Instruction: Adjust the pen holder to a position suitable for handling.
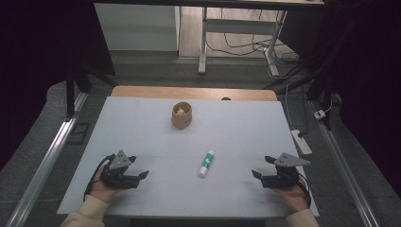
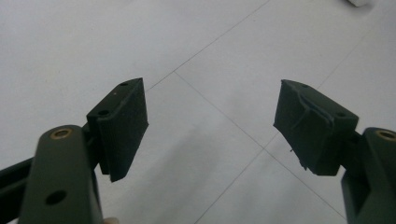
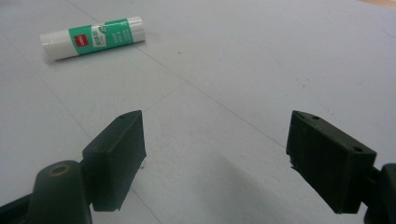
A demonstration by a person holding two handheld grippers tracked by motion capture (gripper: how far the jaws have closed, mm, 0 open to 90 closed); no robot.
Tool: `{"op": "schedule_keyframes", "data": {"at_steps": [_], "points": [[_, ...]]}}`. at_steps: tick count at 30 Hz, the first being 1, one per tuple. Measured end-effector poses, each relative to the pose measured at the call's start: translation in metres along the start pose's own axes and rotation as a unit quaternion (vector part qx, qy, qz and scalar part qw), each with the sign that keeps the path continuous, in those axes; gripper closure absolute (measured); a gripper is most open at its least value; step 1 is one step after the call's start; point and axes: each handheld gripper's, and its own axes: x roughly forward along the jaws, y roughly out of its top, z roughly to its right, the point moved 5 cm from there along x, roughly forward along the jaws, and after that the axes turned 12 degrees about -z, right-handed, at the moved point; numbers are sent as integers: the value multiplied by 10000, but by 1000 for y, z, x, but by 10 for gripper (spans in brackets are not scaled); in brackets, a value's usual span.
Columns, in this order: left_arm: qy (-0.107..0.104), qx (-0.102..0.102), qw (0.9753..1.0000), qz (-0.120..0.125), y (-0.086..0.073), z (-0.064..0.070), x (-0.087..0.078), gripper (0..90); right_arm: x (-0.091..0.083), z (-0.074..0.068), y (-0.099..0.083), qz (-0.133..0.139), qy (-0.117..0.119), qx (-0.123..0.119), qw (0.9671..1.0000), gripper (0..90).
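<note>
Nearest the lens in the right gripper view, we find the right gripper [image 3: 212, 161] with its two black jaws standing wide apart and nothing between them, only bare white table surface. We note the same condition in the left gripper view: the left gripper [image 2: 210, 128] has its jaws spread wide and empty above the white board [image 2: 201, 56], on which thin seam lines cross.

In the high view, we record the left gripper [image 1: 137, 168] low at the near left of the table, held in the person's left hand [image 1: 101, 188], jaws pointing toward the middle. The right gripper [image 1: 263, 166] sits at the near right in the right hand [image 1: 295, 196], jaws likewise turned inward. Both rest at or just above the board; we cannot tell which.

Between the two grippers, somewhat nearer the right one, lies a glue stick [image 1: 206, 163], white with a green label, on its side and apart from both grippers. In the right gripper view the glue stick [image 3: 92, 37] lies ahead and to the left of the jaws, untouched.

Farther out, toward the far edge of the board, stands a small wooden cup [image 1: 181, 116], upright, with a pale item inside that we cannot identify. It is well apart from the glue stick and both grippers.
</note>
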Motion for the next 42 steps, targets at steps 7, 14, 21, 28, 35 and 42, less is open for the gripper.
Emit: {"op": "schedule_keyframes", "data": {"at_steps": [7,14,21,28,35,42], "points": [[-7,14,10000,-1,0,0,0,256,0,1,-2,16,-1,56,10000,199],[12,29,10000,12,1,1,-1,255,1,-1,-3,-22,33,24,10000,199],[-2,34,10000,6,1,0,0,255,3,-1,-4,-80,52,5,10000,200],[-2,63,10000,9,2,1,0,255,3,-2,-4,-74,22,-24,10000,200],[15,36,10000,27,4,0,0,257,3,-2,-4,-62,20,-14,10000,201],[70,71,9999,32,13,-2,2,260,3,-2,-4,-75,22,-16,10000,203]]}}
